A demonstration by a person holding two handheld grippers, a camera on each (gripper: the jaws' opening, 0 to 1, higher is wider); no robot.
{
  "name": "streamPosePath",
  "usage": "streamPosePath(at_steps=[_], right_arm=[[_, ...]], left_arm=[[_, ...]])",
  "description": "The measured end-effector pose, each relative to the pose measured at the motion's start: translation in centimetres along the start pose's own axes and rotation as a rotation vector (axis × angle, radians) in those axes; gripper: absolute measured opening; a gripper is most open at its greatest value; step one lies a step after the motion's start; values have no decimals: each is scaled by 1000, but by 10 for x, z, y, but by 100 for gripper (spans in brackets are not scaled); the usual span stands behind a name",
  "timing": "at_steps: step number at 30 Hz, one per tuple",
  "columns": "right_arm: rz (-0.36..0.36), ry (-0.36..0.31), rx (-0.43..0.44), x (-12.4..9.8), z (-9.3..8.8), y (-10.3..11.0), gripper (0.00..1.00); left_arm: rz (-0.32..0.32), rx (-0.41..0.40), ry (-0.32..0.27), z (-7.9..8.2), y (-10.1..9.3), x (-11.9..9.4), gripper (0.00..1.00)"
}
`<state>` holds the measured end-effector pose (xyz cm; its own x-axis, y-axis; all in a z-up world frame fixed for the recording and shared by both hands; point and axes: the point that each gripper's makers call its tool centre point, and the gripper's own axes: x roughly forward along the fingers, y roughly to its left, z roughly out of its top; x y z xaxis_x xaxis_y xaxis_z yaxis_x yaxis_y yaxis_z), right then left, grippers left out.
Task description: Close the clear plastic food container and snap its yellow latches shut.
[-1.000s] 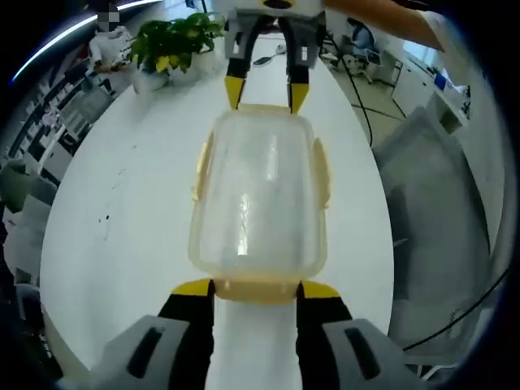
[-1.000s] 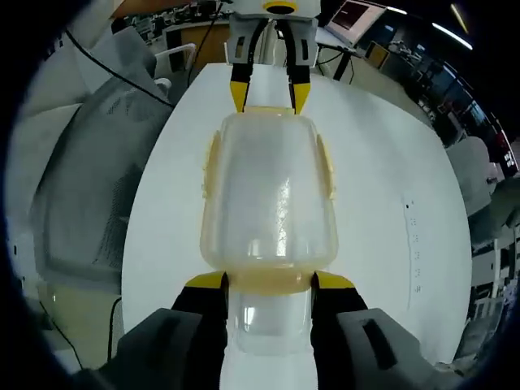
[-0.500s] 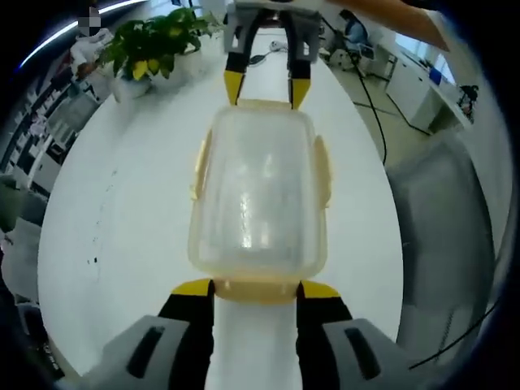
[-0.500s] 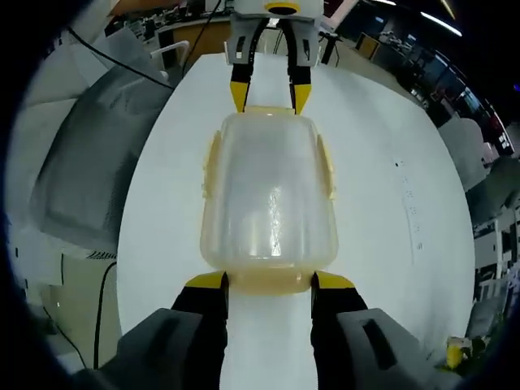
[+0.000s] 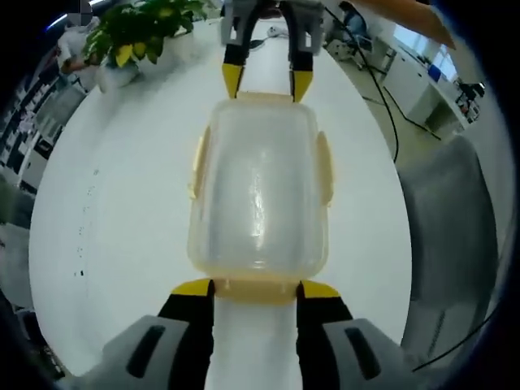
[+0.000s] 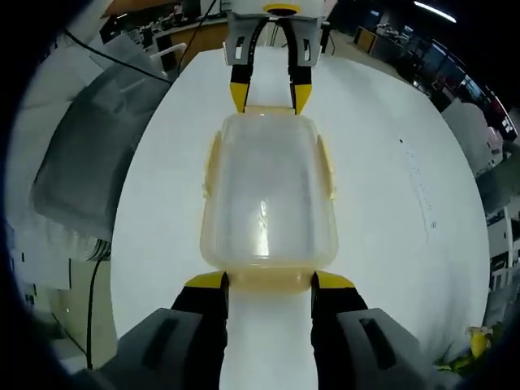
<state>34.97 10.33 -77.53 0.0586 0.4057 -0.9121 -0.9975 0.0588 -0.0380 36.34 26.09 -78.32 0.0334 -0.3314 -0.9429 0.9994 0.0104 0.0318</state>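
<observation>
The clear rectangular plastic food container (image 5: 260, 195) with its pale yellow lid rim is sitting in the middle of the white oval table (image 5: 122, 236), well in from every edge, with a potted green plant (image 5: 134, 36) standing at the far left end.

In the left gripper view, the left gripper (image 5: 257, 289) is bracketing the container's near short end, its yellow-tipped jaws spread wide and touching the near yellow end latch (image 5: 256, 290) rather than clamping anything. The right gripper (image 5: 262, 81) is meeting the far short end in the same released, spread stance. The side latches (image 5: 323, 166) are still standing out from the walls.

In the right gripper view the same arrangement is showing from the other end: right gripper (image 6: 266, 282) near, left gripper (image 6: 264, 95) far.

Over the last second the surroundings have been sliding around the container while it and both grippers keep their relation, so the views are swinging, not the box. The lid appears seated; the latches, as far as can be judged, are not yet snapped.
</observation>
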Motion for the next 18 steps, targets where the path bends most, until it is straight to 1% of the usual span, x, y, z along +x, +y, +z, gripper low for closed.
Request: streamPosePath(at_steps=[5,6,7,8,10,13,16,18], right_arm=[[20,17,13,9,-7,1,37],[18,25,12,10,-10,1,38],[13,22,9,11,-11,-1,38],[20,6,18,11,-12,-3,37],[21,3,14,9,-13,-3,37],[22,0,4,8,-11,-3,38],[24,-9,-8,6,-6,-2,38],[29,-6,-16,7,-7,-3,38]], left_arm=[[-15,-1,15,0,4,6,35],[-12,4,8,3,4,6,35],[-12,3,8,3,5,6,35],[-15,-1,20,3,5,7,35],[-14,-1,23,3,6,7,35],[-12,4,42,2,7,6,35],[-15,-3,54,0,5,4,36],[-20,-17,57,0,3,5,36]])
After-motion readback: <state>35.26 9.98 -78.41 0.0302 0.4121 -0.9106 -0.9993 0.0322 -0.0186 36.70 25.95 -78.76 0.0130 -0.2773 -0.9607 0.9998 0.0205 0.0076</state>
